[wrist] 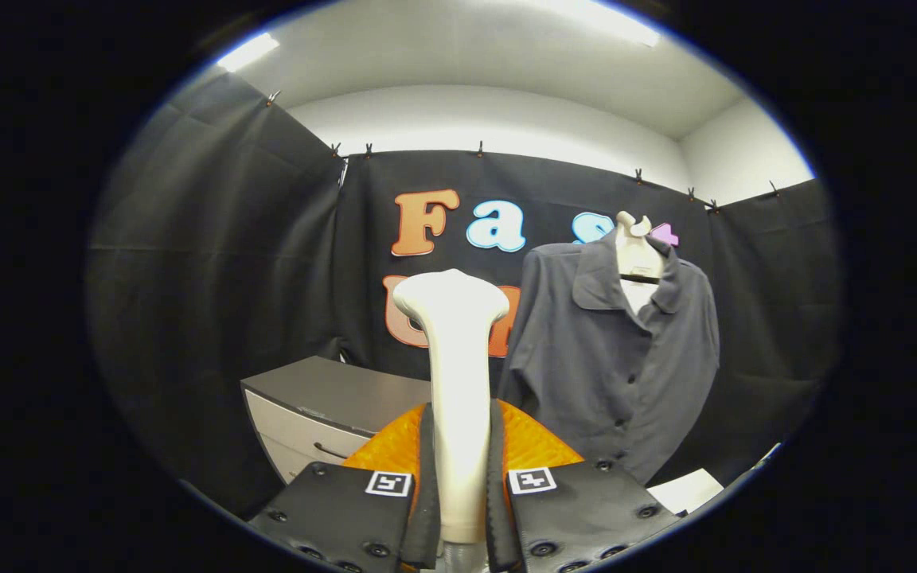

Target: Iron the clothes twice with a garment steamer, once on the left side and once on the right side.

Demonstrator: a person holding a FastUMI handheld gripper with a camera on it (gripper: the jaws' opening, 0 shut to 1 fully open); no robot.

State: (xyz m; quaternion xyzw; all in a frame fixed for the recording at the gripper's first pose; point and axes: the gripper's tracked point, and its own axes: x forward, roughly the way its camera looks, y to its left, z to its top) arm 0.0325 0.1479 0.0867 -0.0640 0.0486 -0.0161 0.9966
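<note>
Gripper (459, 477) clamped on garment steamer (457, 382), both fingers pressing its cream handle, head upright and clear of the cloth, probably carried so for the approach. Grey shirt (614, 358) hanging on a pale mannequin (635, 243) beyond and right of the fingers, buttoned, collar open, near grey cabinet (323, 406)

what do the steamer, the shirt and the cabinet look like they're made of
Steamer, clamped in the gripper: likely moulded plastic, cream, smooth with a soft sheen. Shirt on the mannequin beyond: thin woven fabric, grey and matte, hanging in soft folds, with small dark buttons. Cabinet: probably laminate or painted board, flat grey top, paler drawer front; hard to tell.
</note>
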